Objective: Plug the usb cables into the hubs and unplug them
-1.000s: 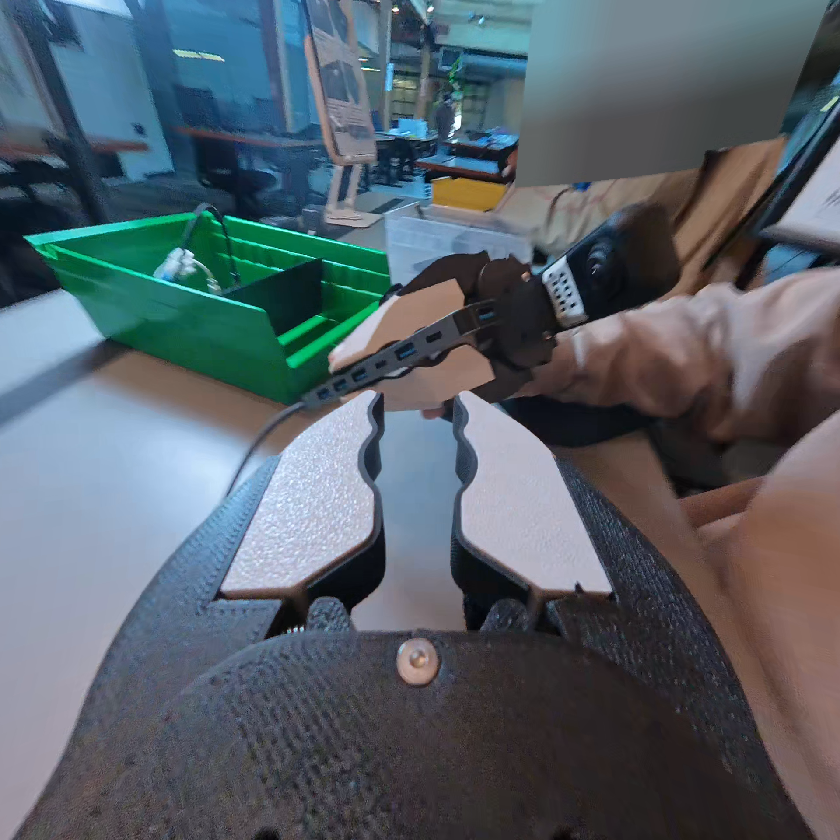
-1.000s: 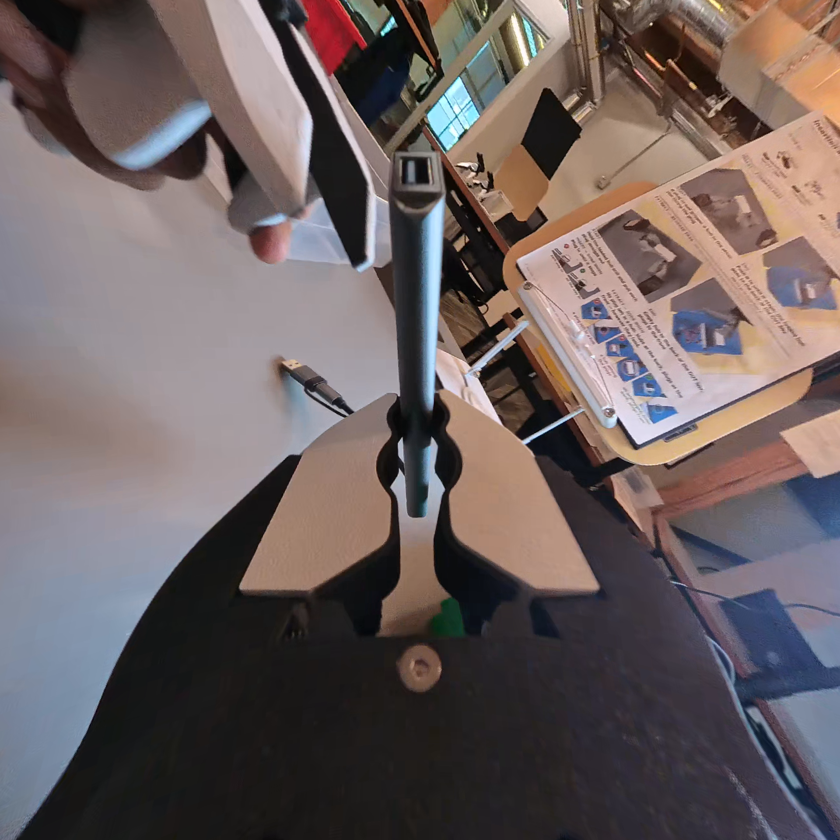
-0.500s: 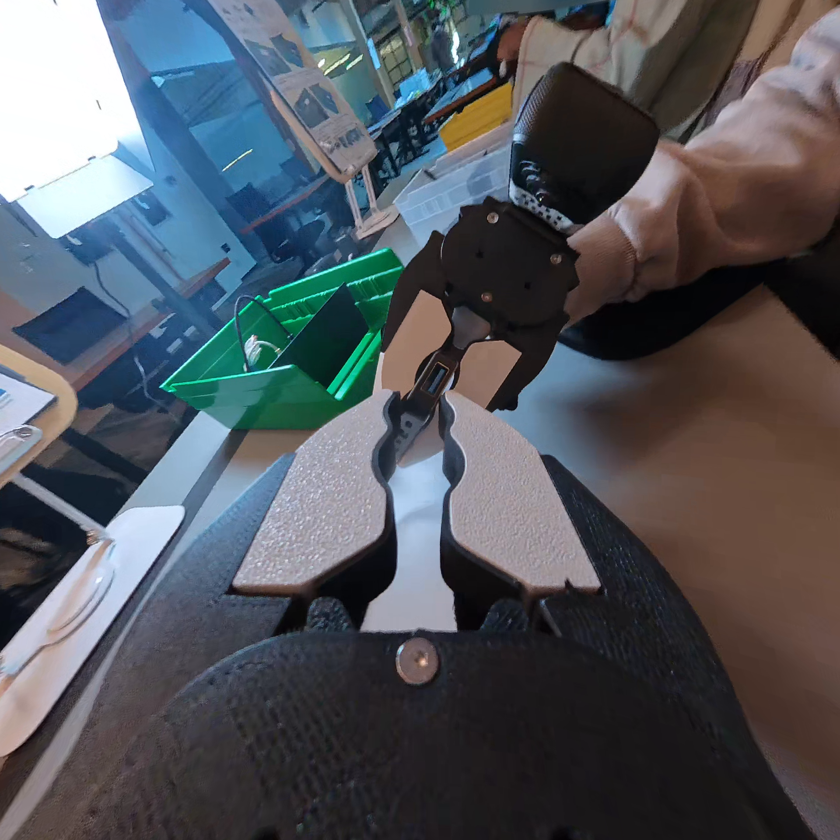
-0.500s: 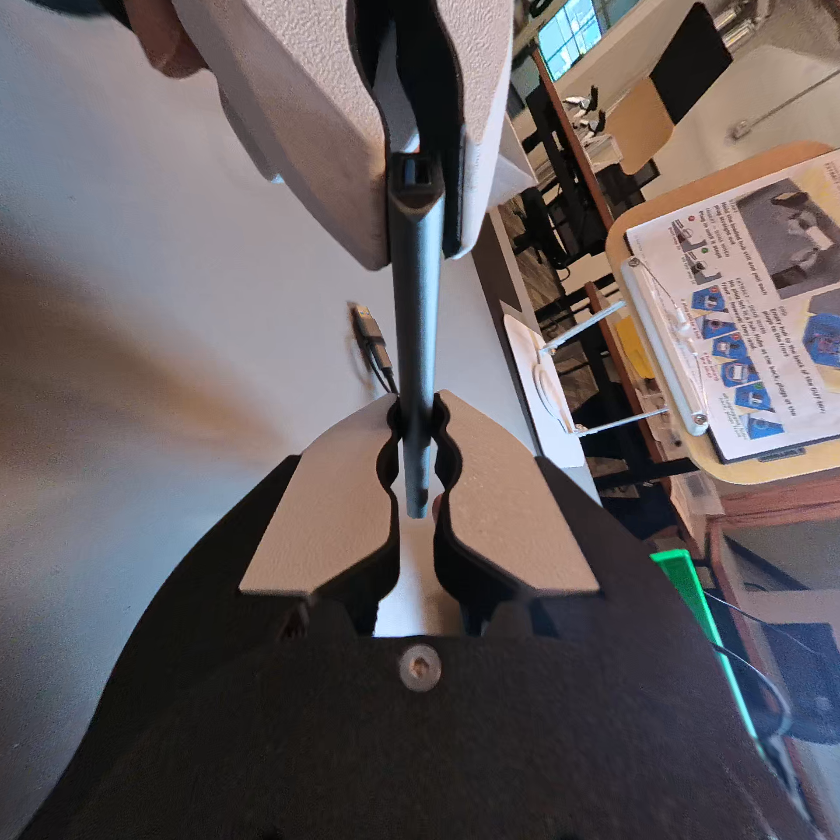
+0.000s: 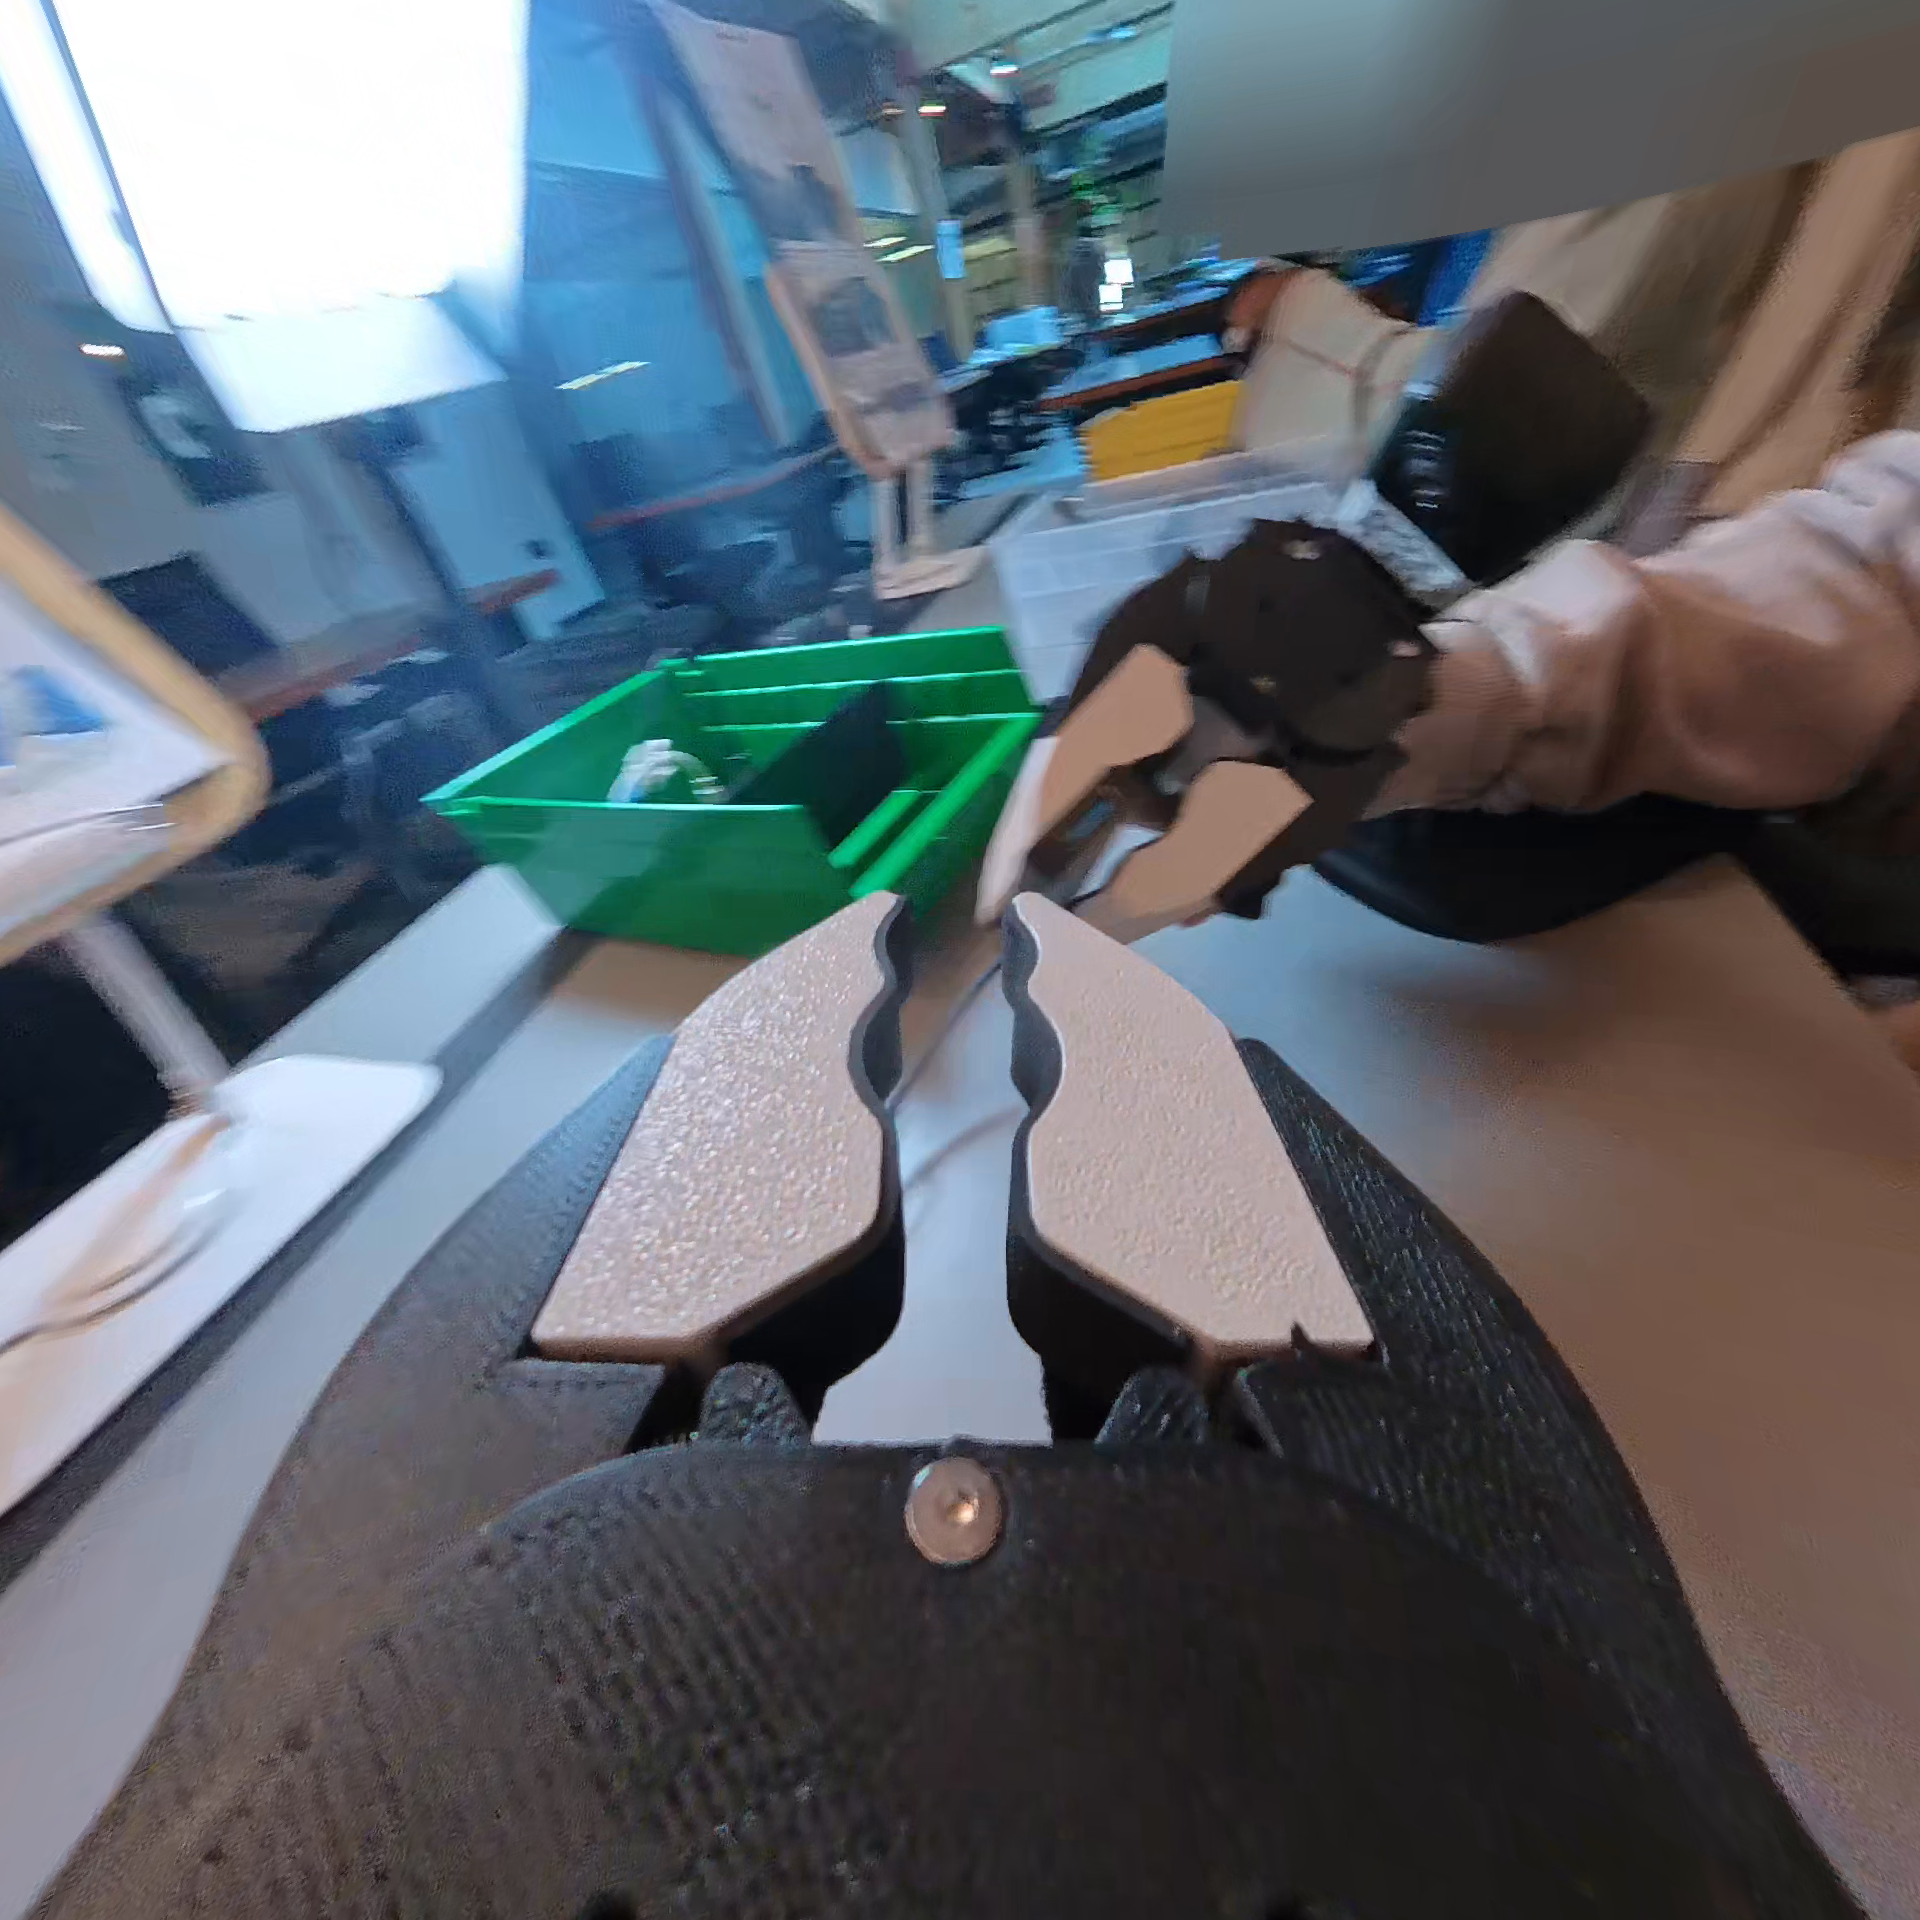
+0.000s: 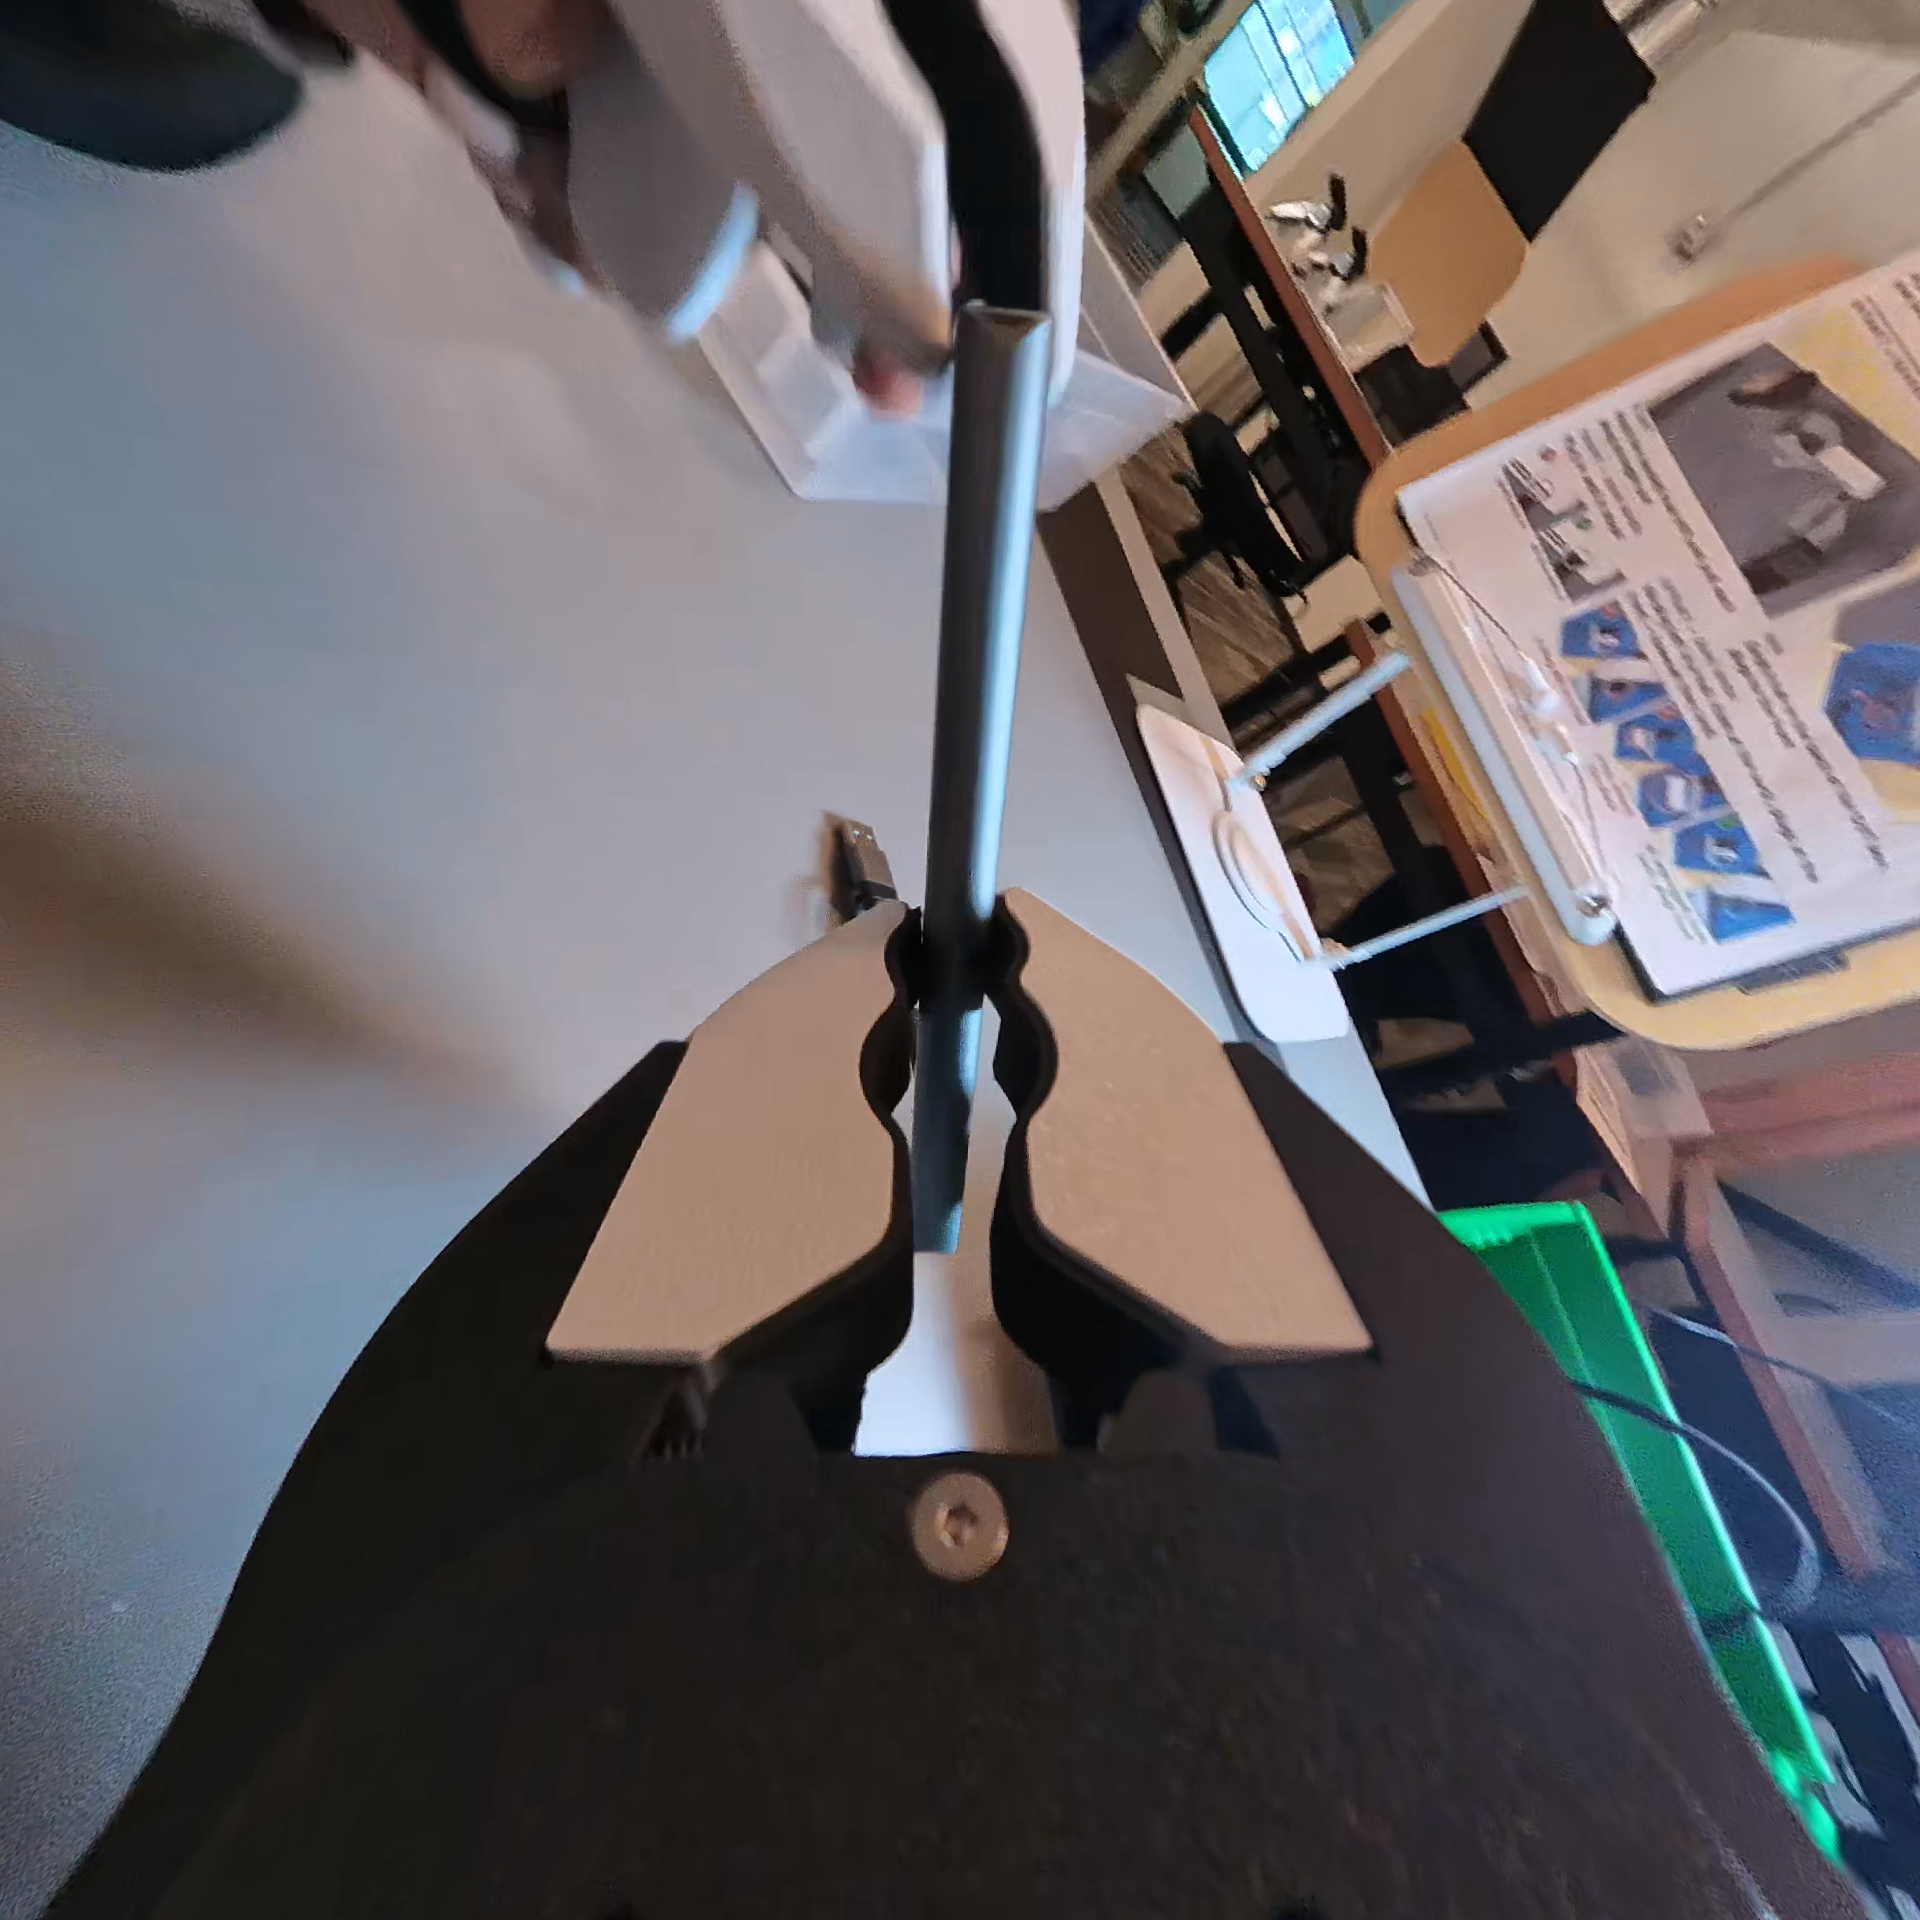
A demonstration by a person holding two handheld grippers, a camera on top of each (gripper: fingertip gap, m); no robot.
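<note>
My right gripper [image 6: 961,914] is shut on a long grey USB hub [image 6: 982,623] and holds it above the table, its far end pointing at my left gripper's fingers [image 6: 862,156]. The hub's end sits just at their tips, not gripped. My left gripper [image 5: 956,914] is open and empty. The right gripper [image 5: 1060,904] shows just beyond its tips. The hub itself is blurred there. A thin cable [image 5: 940,1039] shows through the gap. A loose USB cable plug [image 6: 862,873] lies on the table beside the right fingers.
A green bin [image 5: 727,831] with a black divider and a cable stands at the table's edge, also in the right wrist view [image 6: 1558,1351]. A clear plastic box [image 6: 883,436] sits farther along. An instruction board [image 6: 1714,675] stands on a white base [image 6: 1247,883] at the edge.
My left gripper had closed in around the hub's end and has now backed off with a wider gap. The right gripper still grips the hub and has tilted.
</note>
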